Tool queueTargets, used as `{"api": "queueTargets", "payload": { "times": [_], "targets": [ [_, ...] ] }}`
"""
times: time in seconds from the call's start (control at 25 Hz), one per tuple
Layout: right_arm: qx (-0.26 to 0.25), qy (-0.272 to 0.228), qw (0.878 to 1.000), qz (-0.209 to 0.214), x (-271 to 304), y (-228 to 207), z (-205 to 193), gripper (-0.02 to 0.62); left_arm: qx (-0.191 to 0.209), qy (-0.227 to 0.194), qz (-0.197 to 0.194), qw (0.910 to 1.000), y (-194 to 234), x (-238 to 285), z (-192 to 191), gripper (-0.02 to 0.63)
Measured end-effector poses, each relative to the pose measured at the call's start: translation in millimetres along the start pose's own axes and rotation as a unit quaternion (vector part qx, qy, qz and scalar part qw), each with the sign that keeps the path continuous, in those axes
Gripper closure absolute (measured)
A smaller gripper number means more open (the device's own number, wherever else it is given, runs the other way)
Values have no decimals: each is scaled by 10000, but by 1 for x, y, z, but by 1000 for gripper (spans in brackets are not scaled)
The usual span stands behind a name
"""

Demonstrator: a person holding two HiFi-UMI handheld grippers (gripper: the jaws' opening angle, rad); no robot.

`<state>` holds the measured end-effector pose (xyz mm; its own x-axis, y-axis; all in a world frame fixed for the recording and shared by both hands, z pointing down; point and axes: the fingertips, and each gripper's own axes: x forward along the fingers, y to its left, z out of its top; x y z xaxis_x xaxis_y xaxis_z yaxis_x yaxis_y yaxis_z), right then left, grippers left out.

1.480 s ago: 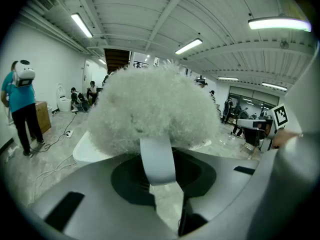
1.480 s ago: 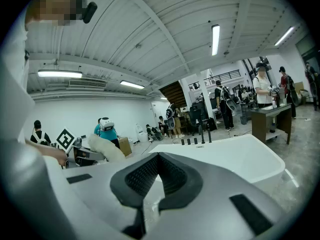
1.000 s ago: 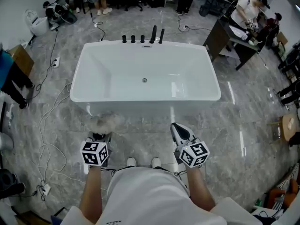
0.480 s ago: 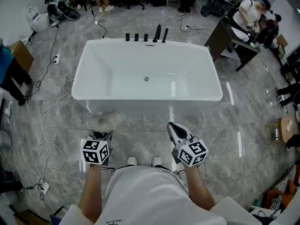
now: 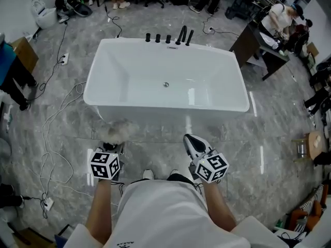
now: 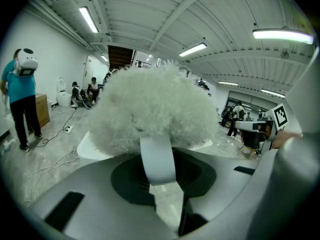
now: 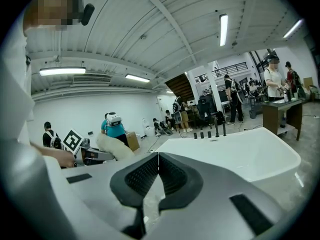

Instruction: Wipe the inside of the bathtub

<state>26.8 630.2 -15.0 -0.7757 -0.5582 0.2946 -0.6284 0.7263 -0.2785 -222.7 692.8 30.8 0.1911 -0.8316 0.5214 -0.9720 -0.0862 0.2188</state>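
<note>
A white rectangular bathtub (image 5: 103, 84) stands on the grey marble floor ahead of me, its drain (image 5: 166, 84) in the middle and black taps (image 5: 169, 37) on the far rim. My left gripper (image 5: 115, 138) is shut on a fluffy white duster (image 5: 119, 130), which fills the left gripper view as a duster (image 6: 150, 109) held by a white strap. It hangs just short of the tub's near wall. My right gripper (image 5: 192, 140) is shut and holds nothing, also short of the near wall. The tub's rim (image 7: 240, 139) shows beyond it in the right gripper view.
Cables (image 5: 57, 112) and a power strip (image 5: 46, 204) trail over the floor at the left. A dark desk (image 5: 253, 40) with people stands at the back right. More people and chairs are at the far end. A person in teal (image 5: 11, 76) stands at the left edge.
The view has shifted a little: the tub sits slightly lower and nearer in the frame. Both grippers stay in about the same place, still shut.
</note>
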Motion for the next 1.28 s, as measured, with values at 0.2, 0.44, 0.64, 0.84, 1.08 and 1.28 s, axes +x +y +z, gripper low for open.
{"api": "queueTargets", "payload": {
  "times": [0.2,0.44,0.64,0.84,1.08,1.28],
  "targets": [
    [-98,43,9999,-4,15,11,-1,575,-18,-59,80,9999,19,-6,0,509],
    [-156,83,9998,76,30,13,2,575,-90,-131,151,9998,32,-7,-1,509],
    [-109,122,9997,199,52,5,1,575,-244,-64,237,9994,41,3,-5,509],
    [-85,201,9990,395,86,-26,12,575,-282,-17,394,9988,46,34,12,509],
    [-114,223,9977,626,132,-79,44,575,-283,-115,578,9979,48,83,50,509],
    [-155,317,9957,857,169,-122,68,575,-450,-54,813,9957,53,128,79,509]
  ]
}}
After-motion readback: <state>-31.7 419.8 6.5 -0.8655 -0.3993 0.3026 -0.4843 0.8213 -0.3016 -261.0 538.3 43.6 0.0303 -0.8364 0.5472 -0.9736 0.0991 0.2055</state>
